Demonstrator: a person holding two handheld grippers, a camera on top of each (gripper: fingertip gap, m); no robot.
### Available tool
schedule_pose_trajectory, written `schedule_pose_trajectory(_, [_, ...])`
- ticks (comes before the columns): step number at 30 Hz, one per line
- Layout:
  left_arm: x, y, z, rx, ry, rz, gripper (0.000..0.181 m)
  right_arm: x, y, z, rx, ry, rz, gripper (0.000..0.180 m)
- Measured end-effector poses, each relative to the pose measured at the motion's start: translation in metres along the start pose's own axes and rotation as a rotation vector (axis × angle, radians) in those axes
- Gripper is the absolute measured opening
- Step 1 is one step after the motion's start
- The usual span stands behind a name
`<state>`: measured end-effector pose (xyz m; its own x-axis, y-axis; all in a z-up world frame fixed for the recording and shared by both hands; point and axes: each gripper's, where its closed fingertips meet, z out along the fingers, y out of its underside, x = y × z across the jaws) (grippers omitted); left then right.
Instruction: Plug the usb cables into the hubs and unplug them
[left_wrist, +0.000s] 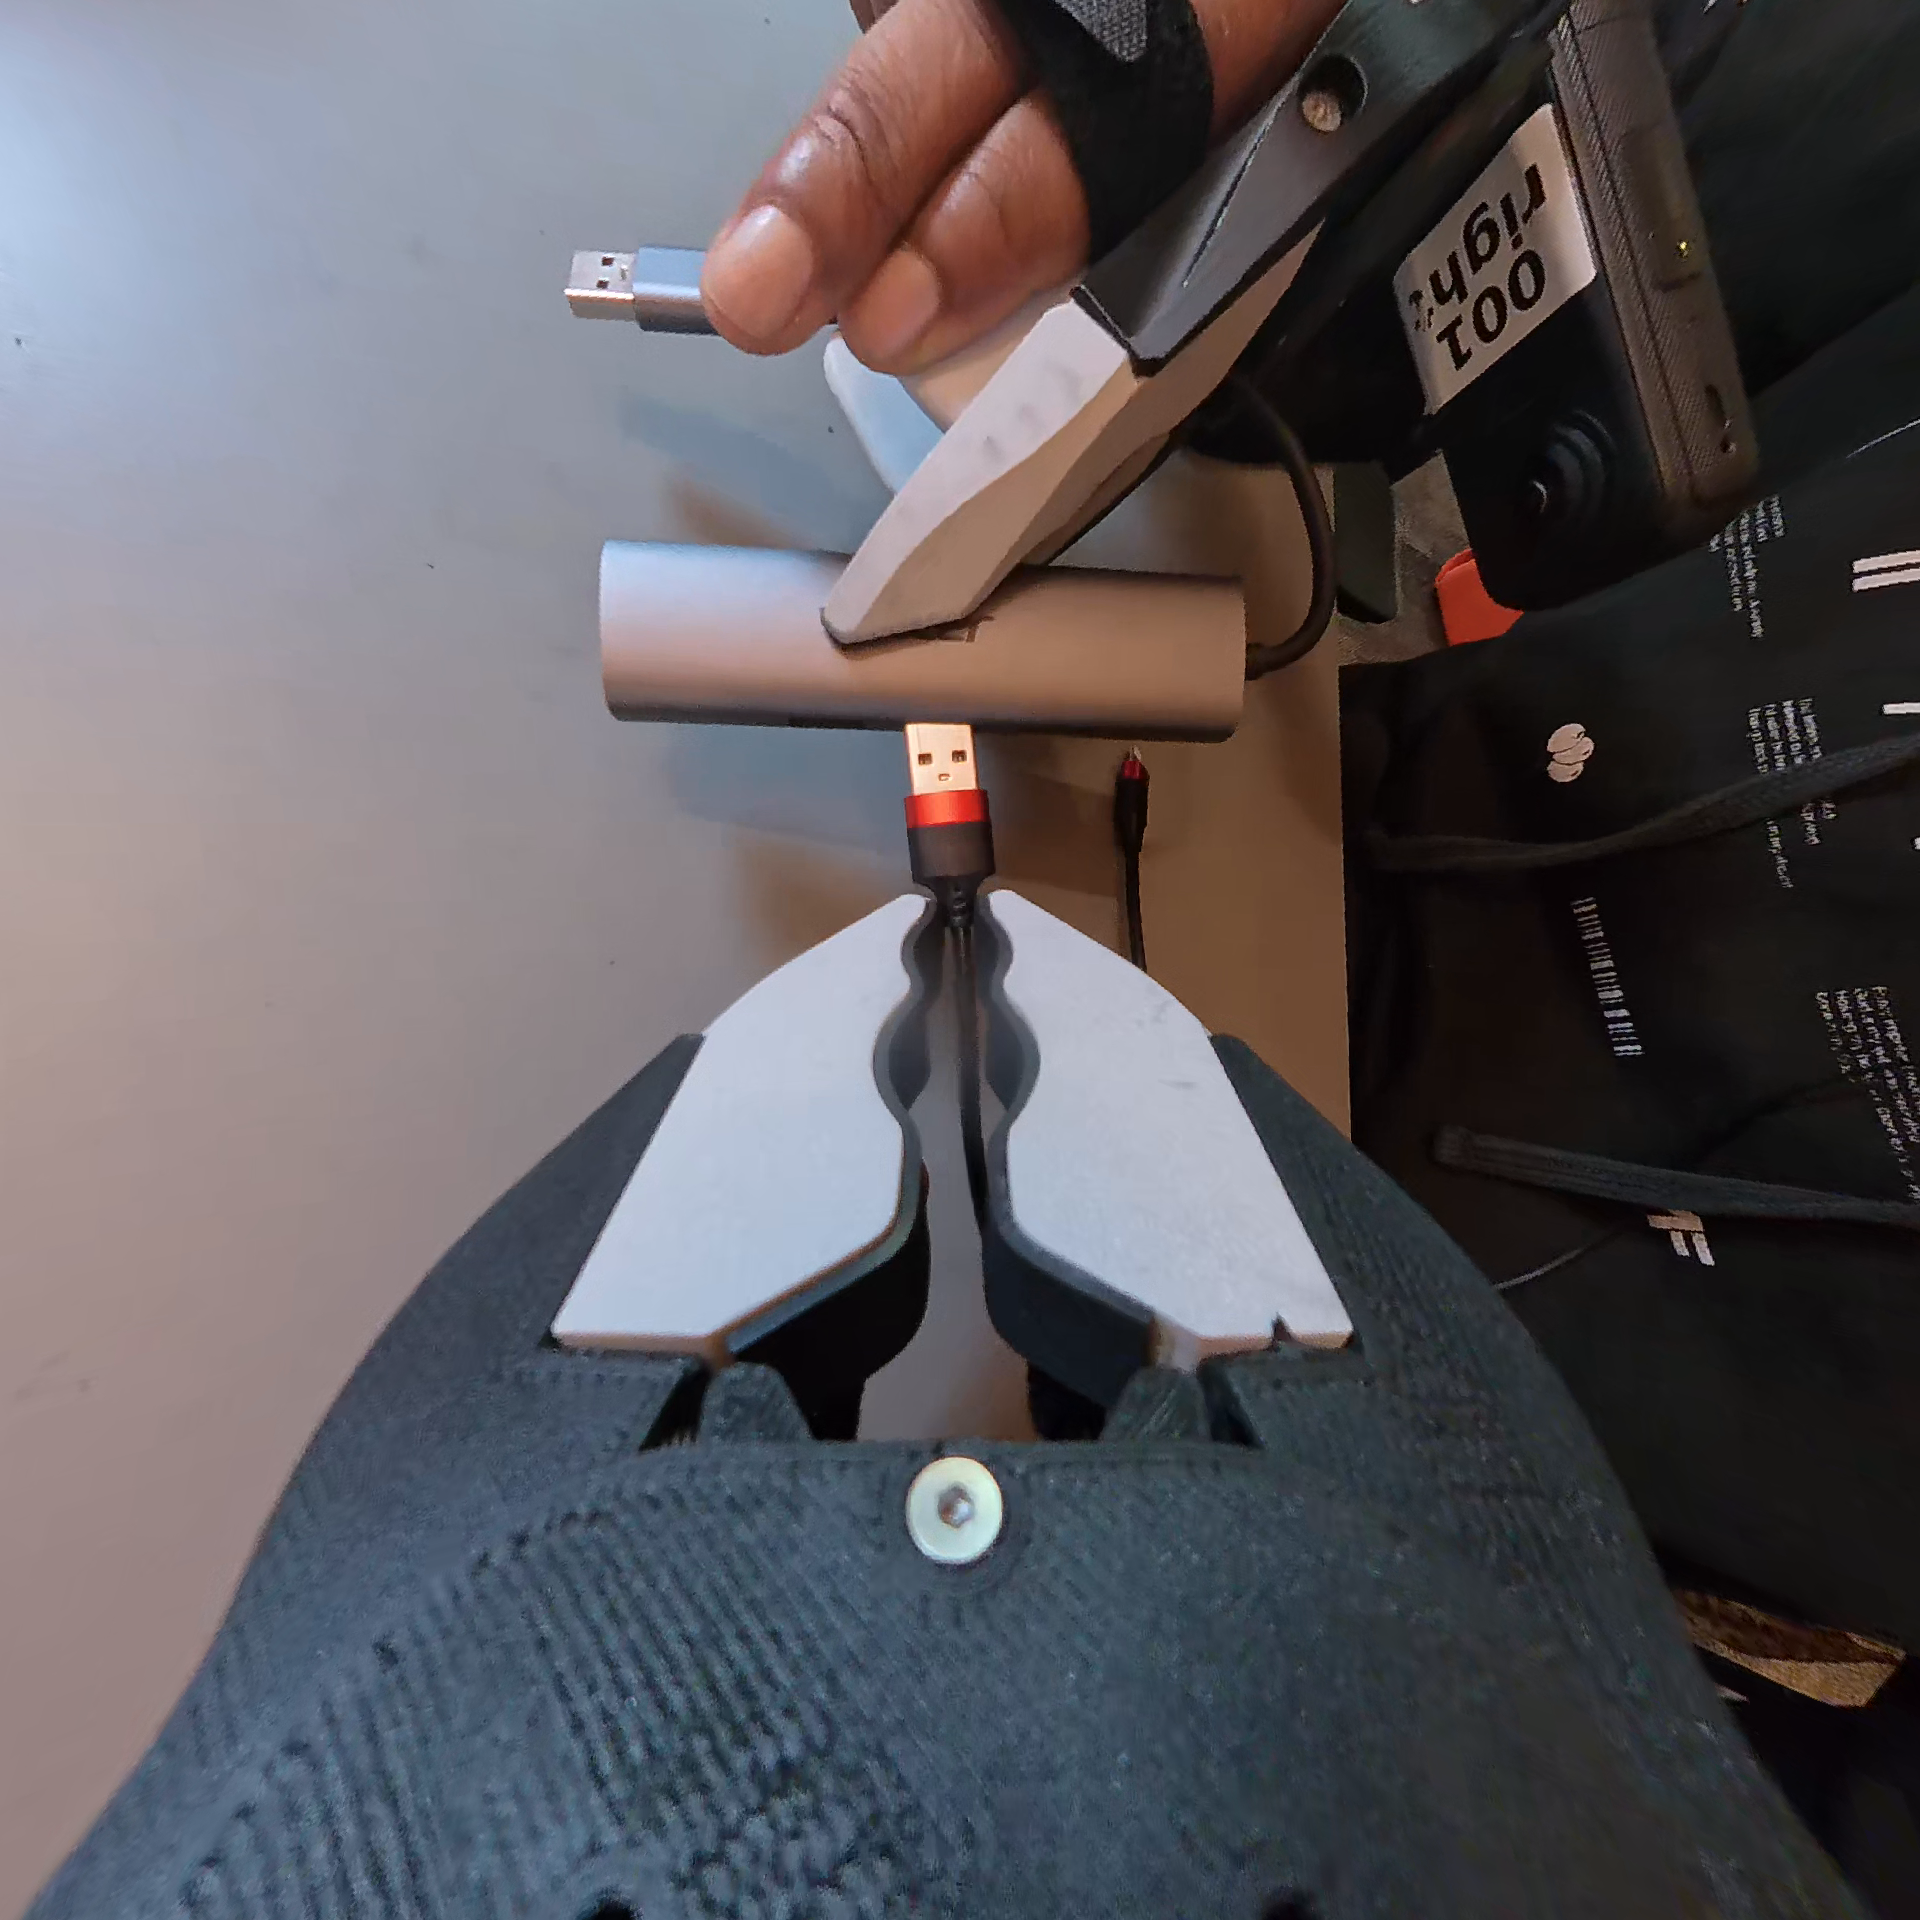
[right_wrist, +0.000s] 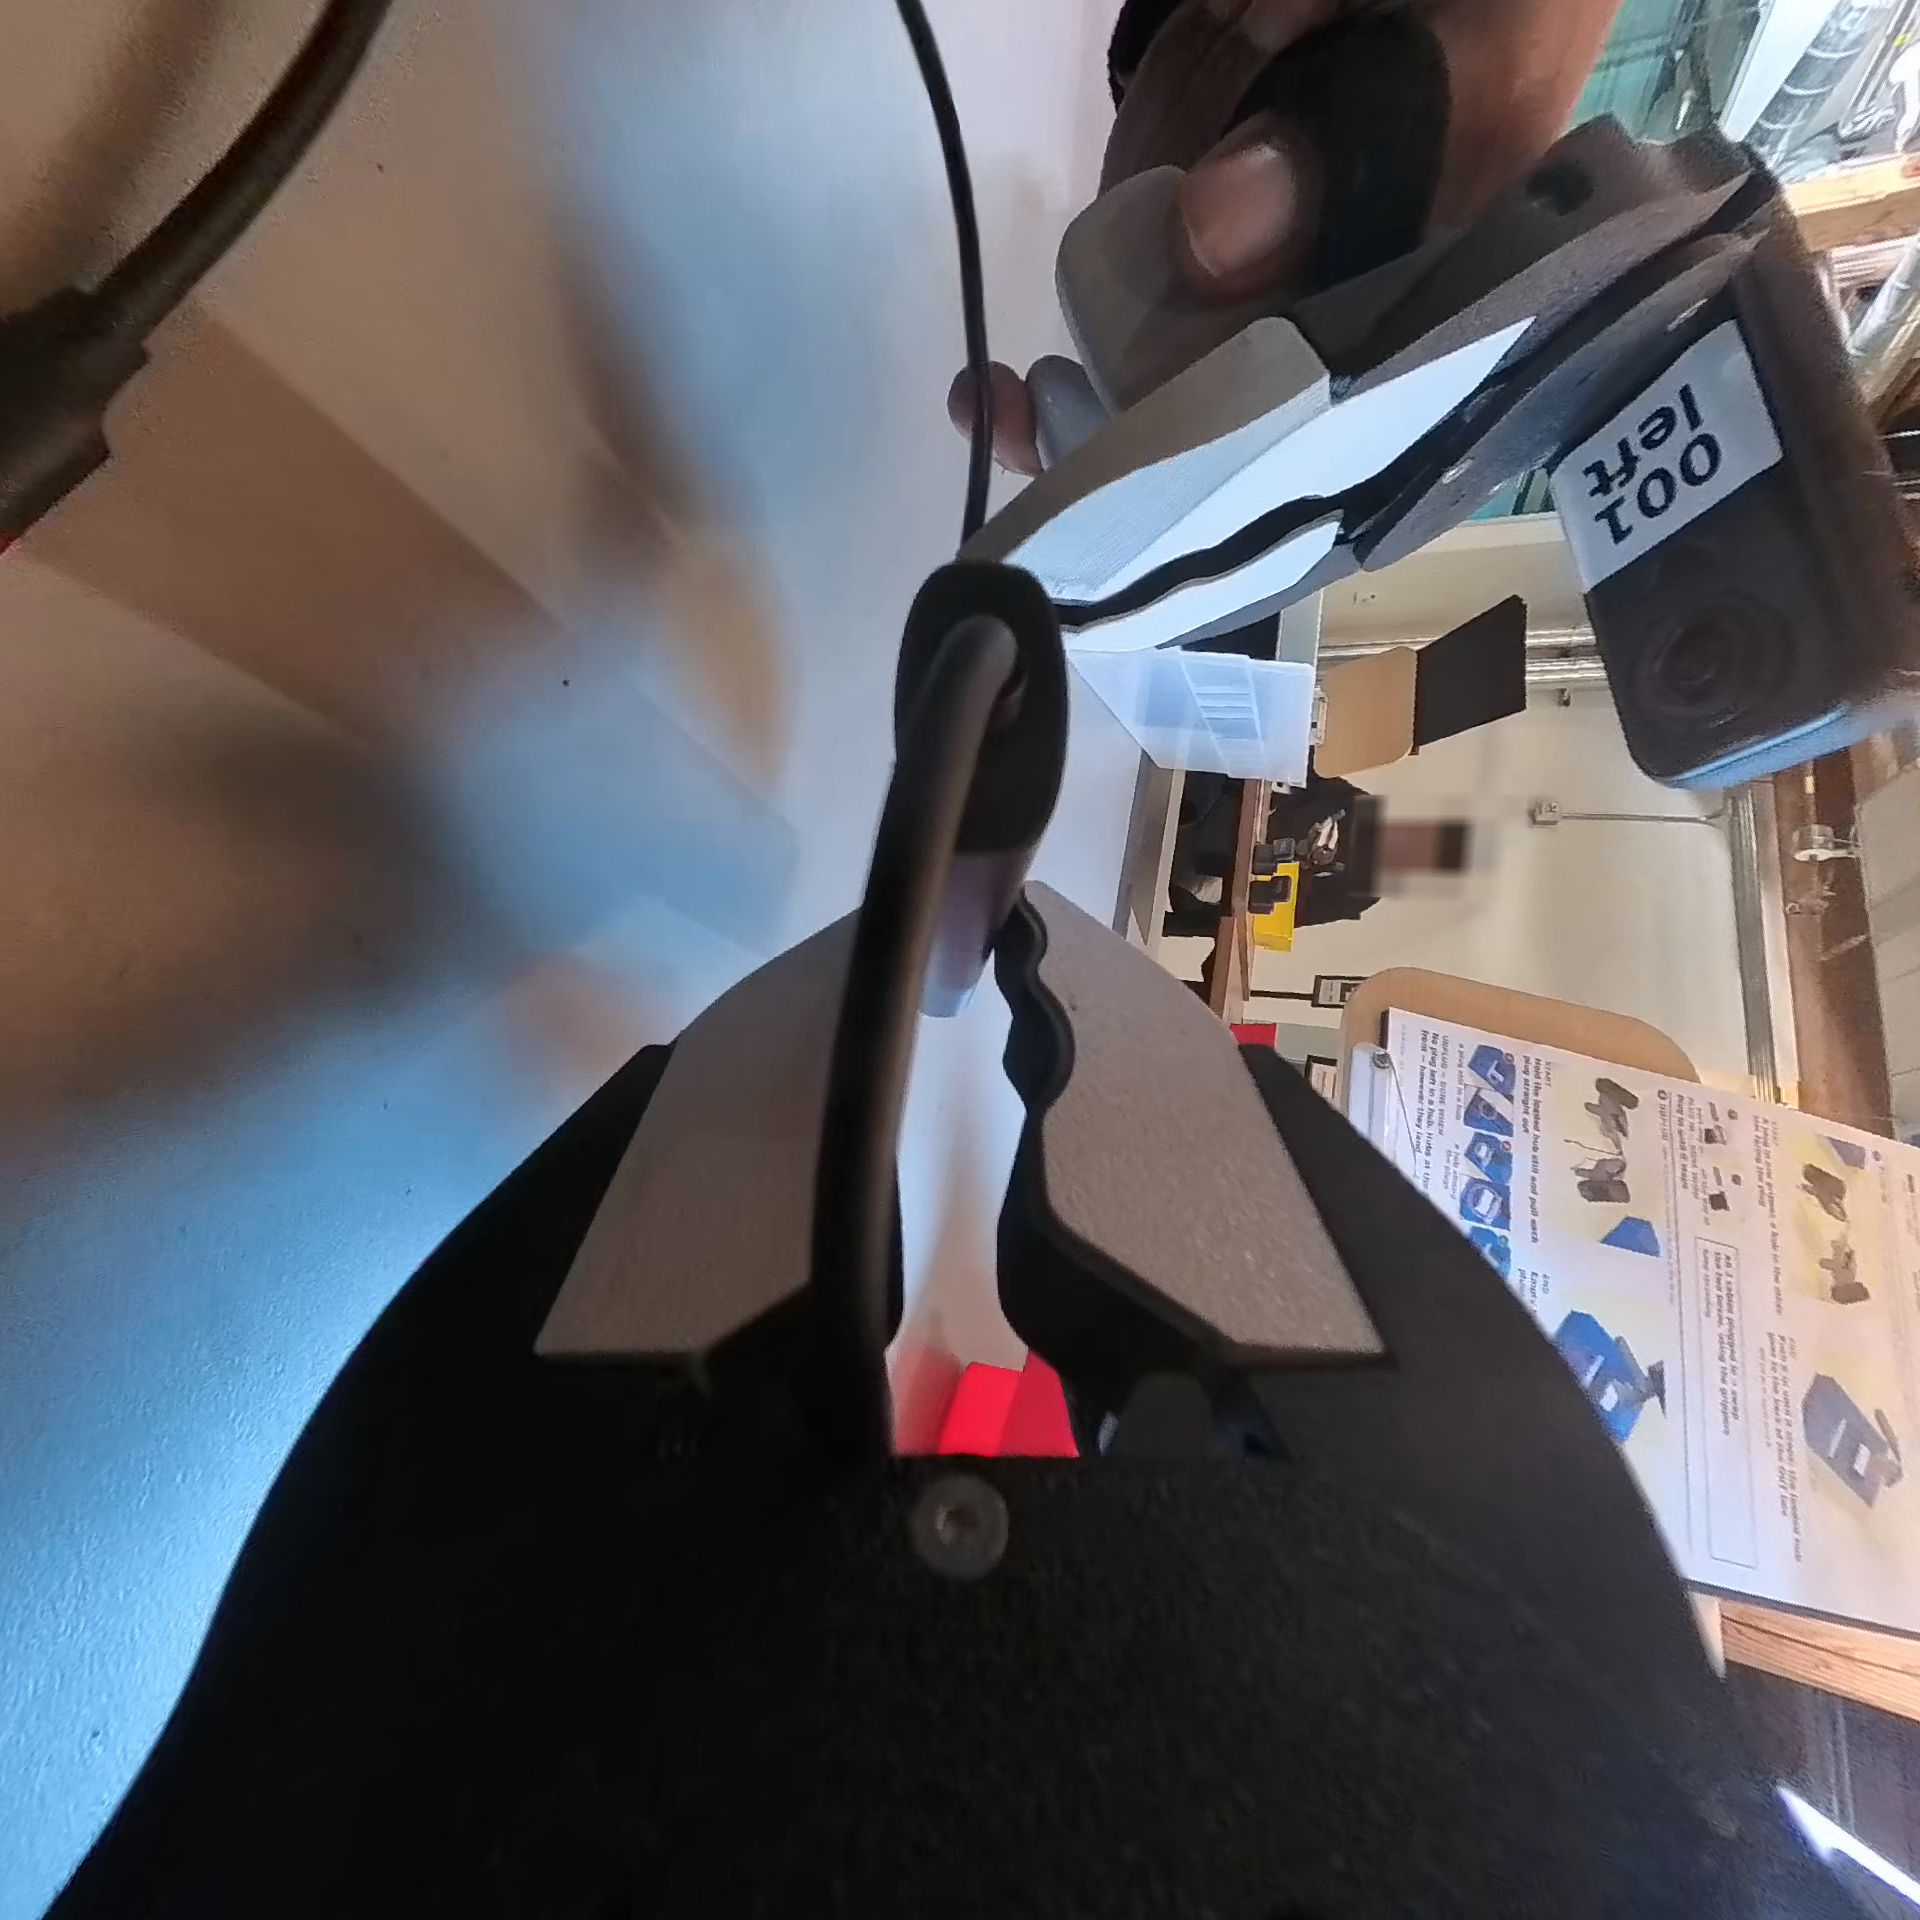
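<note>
Left wrist view. The left gripper (left_wrist: 956, 909) is clenched on the black cable (left_wrist: 968, 1039) just behind the red-collared USB plug (left_wrist: 943, 805), which projects from the fingertips toward 12 o'clock. The plug's long axis runs 6 to 12 o'clock; its metal tongue points at the long side of the grey hub (left_wrist: 727, 644) and meets the hub's near edge. Most of the tongue is exposed, so the plug appears barely entered or just at the port; which of the two cannot be told.

The hub lies directly at 12 o'clock from the left jaws, its long axis running 9 to 3 o'clock, square to the plug. The right gripper (left_wrist: 914, 613), coming in from 1 o'clock, grasps the hub across its middle and holds it above the grey table (left_wrist: 260, 727). A hand (left_wrist: 894, 229) works that gripper. The hub's own silver connector (left_wrist: 623, 291) lies at 11 o'clock, pointing toward 9 o'clock.

Right wrist view. The hub is seen end-on between the right gripper's fingers (right_wrist: 1195, 1143), its lead arching toward 6 o'clock; the picture is blurred.

Judgement: the coming move runs along the 6–12 o'clock line, and the left gripper carries it while the right braces the hub.
</note>
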<state>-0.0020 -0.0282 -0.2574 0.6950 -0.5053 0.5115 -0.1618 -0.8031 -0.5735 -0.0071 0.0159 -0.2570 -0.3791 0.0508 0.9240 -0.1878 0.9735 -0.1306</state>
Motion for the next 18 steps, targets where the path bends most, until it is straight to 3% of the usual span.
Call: schedule_pose_trajectory(18, [0.002,-0.017,0.0,0.161,0.066,-0.038,0.004,-0.003,0.007,0.002,-0.055,-0.031,0.109,0.016])
